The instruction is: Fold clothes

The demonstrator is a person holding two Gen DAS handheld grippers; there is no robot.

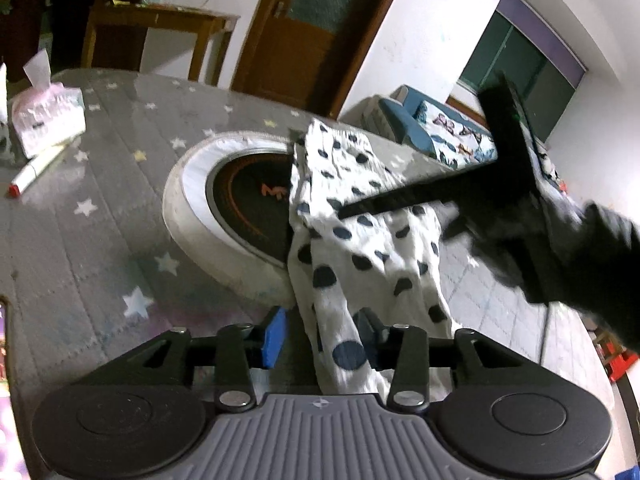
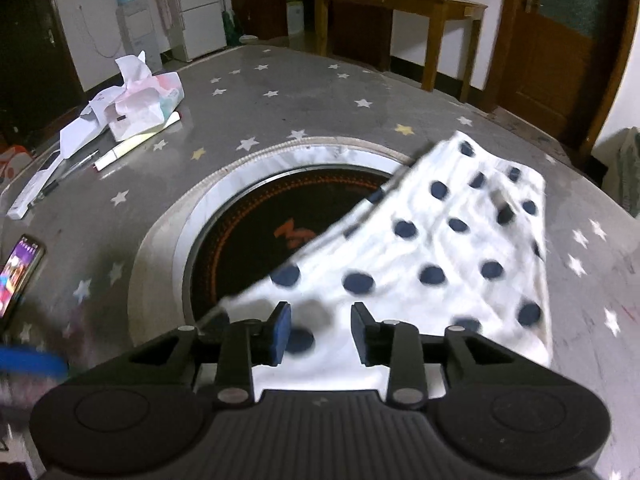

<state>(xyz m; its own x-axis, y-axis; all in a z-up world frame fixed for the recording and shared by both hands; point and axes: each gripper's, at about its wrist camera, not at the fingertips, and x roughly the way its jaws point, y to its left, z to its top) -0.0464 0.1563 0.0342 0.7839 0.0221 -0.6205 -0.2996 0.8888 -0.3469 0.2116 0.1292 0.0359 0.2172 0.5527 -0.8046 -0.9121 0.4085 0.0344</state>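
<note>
Left claw (image 1: 324,340): jaws held apart, the cloth (image 1: 360,240) draped between them; a grip cannot be told.
Right claw (image 2: 320,332): jaws held apart above the cloth's near edge, nothing gripped.
Cloth: white, dark-dotted, spread on the table (image 2: 300,92), partly covering the round inset (image 2: 248,216).

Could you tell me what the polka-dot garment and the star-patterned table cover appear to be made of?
The polka-dot garment looks like thin woven cloth, perhaps cotton: matte, creased, hanging in soft folds. The star-patterned table cover seems a quilted fabric under a glossy, possibly plastic, layer: stitched lines show in the left wrist view, and its surface reflects light.
</note>
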